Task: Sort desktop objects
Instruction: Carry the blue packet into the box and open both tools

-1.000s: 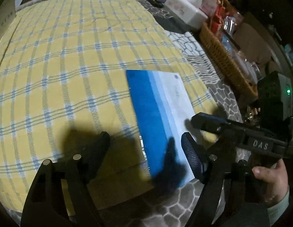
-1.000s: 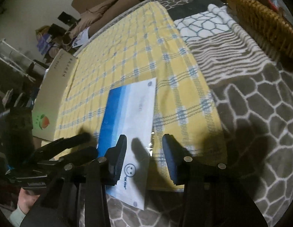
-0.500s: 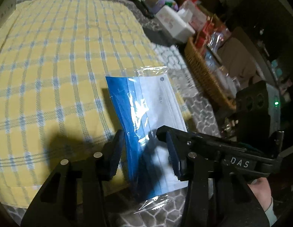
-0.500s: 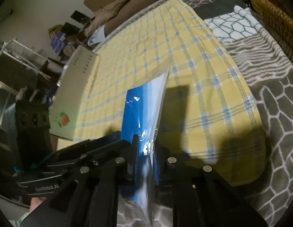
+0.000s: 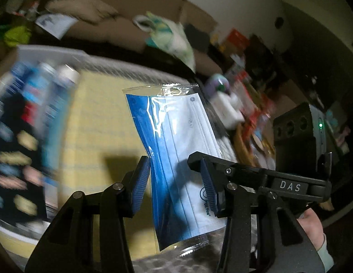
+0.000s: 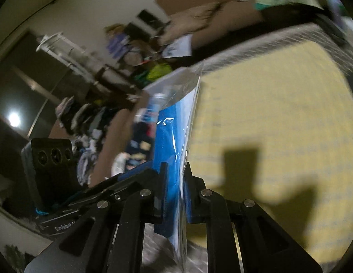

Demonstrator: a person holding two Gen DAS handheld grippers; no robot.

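A mask packet [image 5: 183, 150] in clear plastic, half blue and half white, hangs above the yellow checked cloth [image 5: 103, 118]. My right gripper [image 6: 176, 182] is shut on its lower part; in the right wrist view the packet [image 6: 169, 150] shows edge-on between the pads. The left wrist view has that gripper reaching in from the right as a black finger [image 5: 244, 175]. My left gripper [image 5: 174, 186] stands partly closed around the packet's width. Its left pad touches the blue edge and its right pad lies in front of the white face, without a clear squeeze.
A clear bin [image 5: 51, 52] with bottles and dark packets, all blurred, sits at the cloth's left. A wicker basket [image 5: 242, 141] and white boxes lie to the right. A hand [image 5: 310, 225] holds the right gripper. Brown cushions stand behind the cloth [image 6: 278, 113].
The packet lay flat on the cloth; the right gripper closed on it and lifted it. Both grippers rose and tilted up, and the left jaws narrowed around the packet.
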